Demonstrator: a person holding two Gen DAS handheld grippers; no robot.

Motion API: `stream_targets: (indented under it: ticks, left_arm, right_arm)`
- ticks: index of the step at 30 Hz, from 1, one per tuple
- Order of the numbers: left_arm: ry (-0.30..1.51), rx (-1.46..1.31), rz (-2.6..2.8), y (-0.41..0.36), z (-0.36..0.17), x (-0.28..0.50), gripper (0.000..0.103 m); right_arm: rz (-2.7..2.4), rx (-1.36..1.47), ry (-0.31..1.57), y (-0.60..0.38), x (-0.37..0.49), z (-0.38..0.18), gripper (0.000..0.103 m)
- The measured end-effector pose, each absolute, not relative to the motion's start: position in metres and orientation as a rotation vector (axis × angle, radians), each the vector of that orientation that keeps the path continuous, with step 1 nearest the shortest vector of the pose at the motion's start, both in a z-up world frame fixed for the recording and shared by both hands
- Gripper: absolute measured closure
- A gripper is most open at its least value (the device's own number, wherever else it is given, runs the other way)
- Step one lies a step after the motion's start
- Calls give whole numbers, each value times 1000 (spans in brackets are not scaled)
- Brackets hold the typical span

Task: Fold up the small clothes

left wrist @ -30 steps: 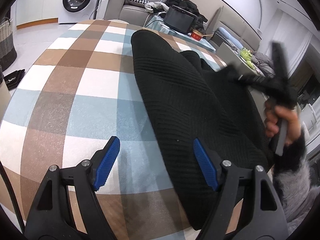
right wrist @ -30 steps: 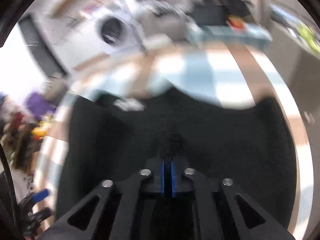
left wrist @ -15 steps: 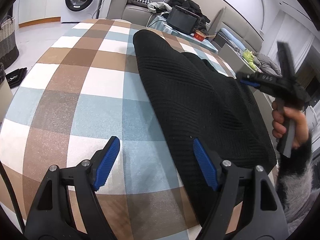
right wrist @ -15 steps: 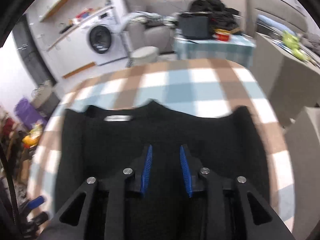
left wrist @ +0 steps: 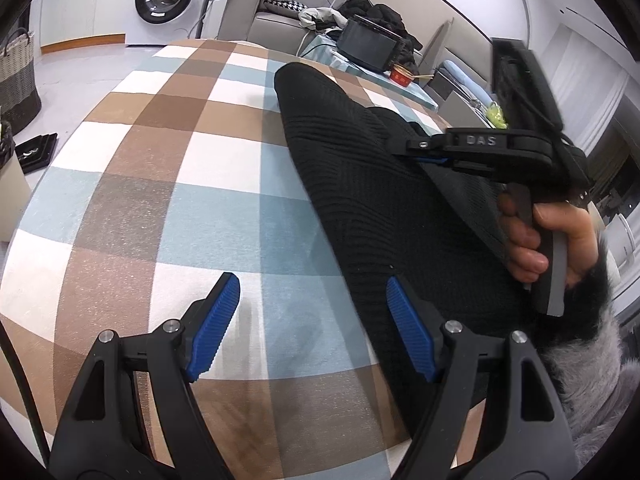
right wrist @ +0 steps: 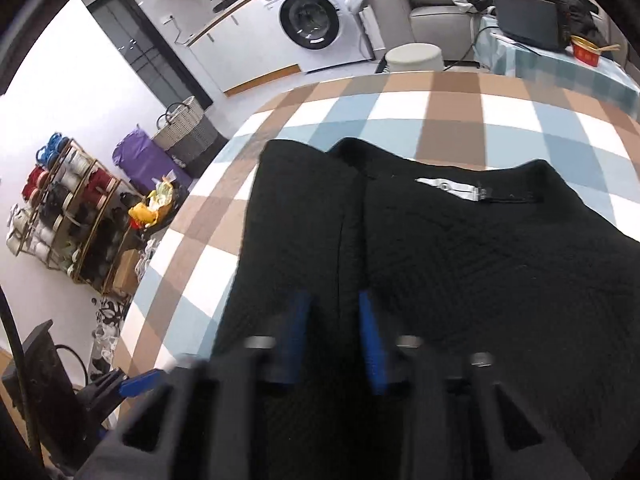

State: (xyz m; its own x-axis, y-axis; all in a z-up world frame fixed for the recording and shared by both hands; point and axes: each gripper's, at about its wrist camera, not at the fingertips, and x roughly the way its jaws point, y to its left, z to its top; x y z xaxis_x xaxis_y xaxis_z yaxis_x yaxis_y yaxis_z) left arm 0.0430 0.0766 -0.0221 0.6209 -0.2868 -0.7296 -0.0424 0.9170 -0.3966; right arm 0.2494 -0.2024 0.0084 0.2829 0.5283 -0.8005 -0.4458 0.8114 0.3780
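A lived-in home: washing machine (right wrist: 316, 24), sofa (left wrist: 272, 28), shoe rack (right wrist: 68, 208), laundry basket (right wrist: 188, 132)

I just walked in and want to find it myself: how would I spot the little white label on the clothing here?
Look at the table with the brown, blue and white checked cloth. A black knitted sweater lies spread over it. At its far edge, inside the neckline, sits the white label, a small pale strip and the only light patch on the dark fabric.
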Motion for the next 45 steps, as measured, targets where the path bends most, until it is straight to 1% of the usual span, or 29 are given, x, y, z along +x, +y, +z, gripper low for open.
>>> stream_targets:
  ticks: [3,7,10,11,13,17,20,21,22,24,25,27,29,30,31,32,34,35,37,38,39,40,42,44,45]
  left_arm:
    - [888,-405,-144,78,-20,43,30]
    - [880,-403,-147,77,-18,44,30]
    - [879,-396,-153,74,-18,44,30]
    - [880,-394,-154,73,-18,44,30]
    - [884,-394,-160,71,-19,46,30]
    - [895,-385,-176,65,-20,49,30]
    - [891,-364,-189,58,-17,49,30]
    - [891,-362,-192,57,-16,48,30]
    - [890,-361,-194,56,-16,48,30]
    - [890,-361,-198,55,-15,48,30]
    - [888,-361,-199,53,-14,47,30]
    - [891,-359,-200,53,-14,48,30]
    - [893,-359,-202,52,-15,48,30]
    - [893,-358,-203,52,-14,48,30]
    - [892,-356,-203,51,-14,47,30]
    - [892,-354,-203,51,-13,47,30]
    - [890,-348,-205,50,-11,46,30]
    - [890,-346,-206,50,-10,46,30]
    - [892,-347,-216,48,-10,47,30]
    - [893,-348,-220,47,-11,48,30]
    - [898,-349,-223,45,-12,50,30]
    - [907,-349,-226,43,-13,52,30]
    - [911,-341,-238,39,-13,53,30]
    - [906,-333,-249,35,-10,51,30]
    - [904,-331,-256,33,-9,51,30]
  right_arm:
    - [737,63,1014,-198,235,30,95]
    - [802,15,750,-203,189,90,95]
    - [667,-11,683,-225,167,109,95]
    - [575,-31,691,-235,162,108,95]
    - [435,-8,765,-258,160,95,95]
    - [201,25,942,-297,172,44,95]
    - [223,61,992,-310,178,26,92]
    - [239,80,996,-316,178,25,87]
    - [258,104,992,-319,179,25,85]
    - [289,128,1002,-322,183,25,66]
    - [319,158,1007,-324,186,24,62]
    - [368,220,1020,-327,191,20,61]
    - [387,221,1052,-323,202,13,61]
    - [365,209,1068,-320,207,8,65]
    - [351,210,1085,-319,211,3,74]
    - [363,215,1094,-318,213,1,93]
    - [387,201,1041,-316,207,13,95]
    - [396,183,993,-316,201,23,95]
    - [346,140,984,-318,195,30,95]
    - [301,114,994,-318,195,28,92]
    - [268,89,1015,-317,197,21,86]
    - [255,79,1047,-316,200,12,85]
    - [272,119,1082,-321,200,6,78]
    - [305,147,1065,-329,191,12,74]
    - [337,164,1056,-334,182,16,68]
